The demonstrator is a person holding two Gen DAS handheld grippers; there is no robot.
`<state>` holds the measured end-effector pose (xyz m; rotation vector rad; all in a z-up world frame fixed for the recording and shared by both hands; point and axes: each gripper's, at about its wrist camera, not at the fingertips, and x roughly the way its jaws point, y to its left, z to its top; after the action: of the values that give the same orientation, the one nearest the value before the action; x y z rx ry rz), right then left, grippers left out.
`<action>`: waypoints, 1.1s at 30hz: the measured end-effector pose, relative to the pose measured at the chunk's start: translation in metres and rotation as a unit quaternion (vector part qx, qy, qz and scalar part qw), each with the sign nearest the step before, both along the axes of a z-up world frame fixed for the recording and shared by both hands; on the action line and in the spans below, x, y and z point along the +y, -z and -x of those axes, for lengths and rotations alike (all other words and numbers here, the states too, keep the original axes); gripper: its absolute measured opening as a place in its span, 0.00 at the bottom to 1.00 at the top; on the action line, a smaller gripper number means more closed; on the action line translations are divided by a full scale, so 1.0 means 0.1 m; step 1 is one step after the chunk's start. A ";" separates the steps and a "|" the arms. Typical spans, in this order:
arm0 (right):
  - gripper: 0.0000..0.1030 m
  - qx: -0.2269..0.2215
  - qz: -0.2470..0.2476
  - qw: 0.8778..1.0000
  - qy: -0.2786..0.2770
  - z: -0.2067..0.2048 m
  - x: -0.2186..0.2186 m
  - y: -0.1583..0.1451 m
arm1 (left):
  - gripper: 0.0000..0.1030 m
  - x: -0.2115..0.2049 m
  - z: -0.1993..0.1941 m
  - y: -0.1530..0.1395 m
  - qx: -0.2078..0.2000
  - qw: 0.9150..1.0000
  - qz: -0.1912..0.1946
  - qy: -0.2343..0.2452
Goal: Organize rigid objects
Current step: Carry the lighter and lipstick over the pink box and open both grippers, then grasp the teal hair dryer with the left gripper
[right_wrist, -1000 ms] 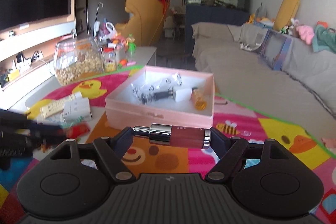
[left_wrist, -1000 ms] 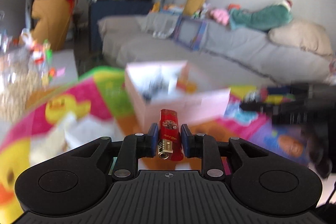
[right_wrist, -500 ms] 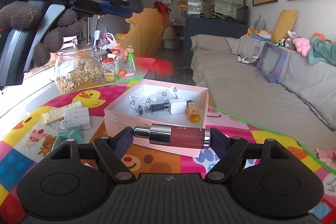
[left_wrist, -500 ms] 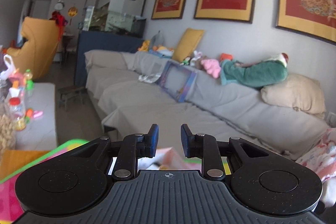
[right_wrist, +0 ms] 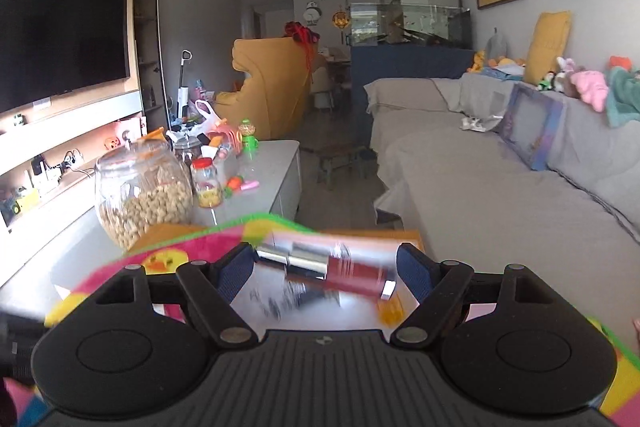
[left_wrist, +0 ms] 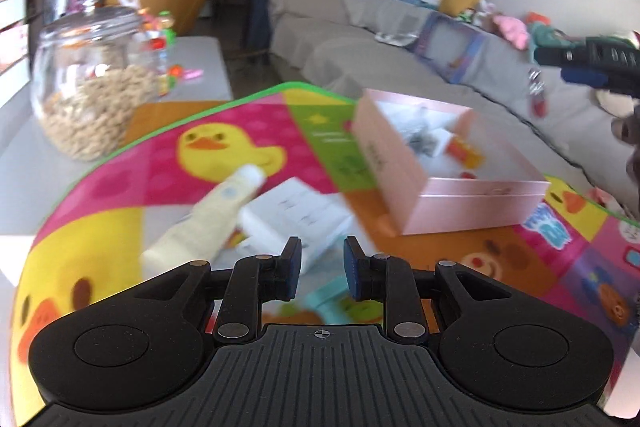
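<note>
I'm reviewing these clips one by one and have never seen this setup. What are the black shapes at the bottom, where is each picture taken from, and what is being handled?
There is no robot here. A person holds a hand-held gripper in each hand, and each gripper carries a wide-angle camera that looks forward along its jaws. The black shapes are the grippers themselves.

The left wrist view shows the left gripper with its jaws apart and nothing between them. Ahead of it lies a colourful play mat with a cream tube, a white box and an open pink box holding small items. A glass jar stands beside the mat.

The right wrist view shows the right gripper with a red and silver tube lying tilted between its jaws. The tube is blurred, so I cannot tell whether it is gripped.
</note>
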<state>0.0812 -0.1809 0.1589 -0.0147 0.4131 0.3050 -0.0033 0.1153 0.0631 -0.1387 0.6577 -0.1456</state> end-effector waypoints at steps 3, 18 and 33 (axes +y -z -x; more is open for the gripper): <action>0.79 -0.014 0.023 1.000 0.012 -0.06 0.11 -0.06 | 0.25 0.22 0.13 0.04 0.001 0.999 0.013 -0.031; 0.79 0.122 0.087 0.975 -0.164 0.75 0.86 1.09 | 0.25 0.26 0.15 0.22 0.019 0.997 0.076 -0.025; 0.79 0.107 0.161 0.973 -0.122 0.98 0.58 1.36 | 0.25 0.12 0.12 0.23 0.019 0.998 0.058 -0.023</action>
<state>-0.0171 -0.1224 0.0234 -0.3558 0.6750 0.4808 -0.0148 0.1273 0.0402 -0.2681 0.6845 -0.1370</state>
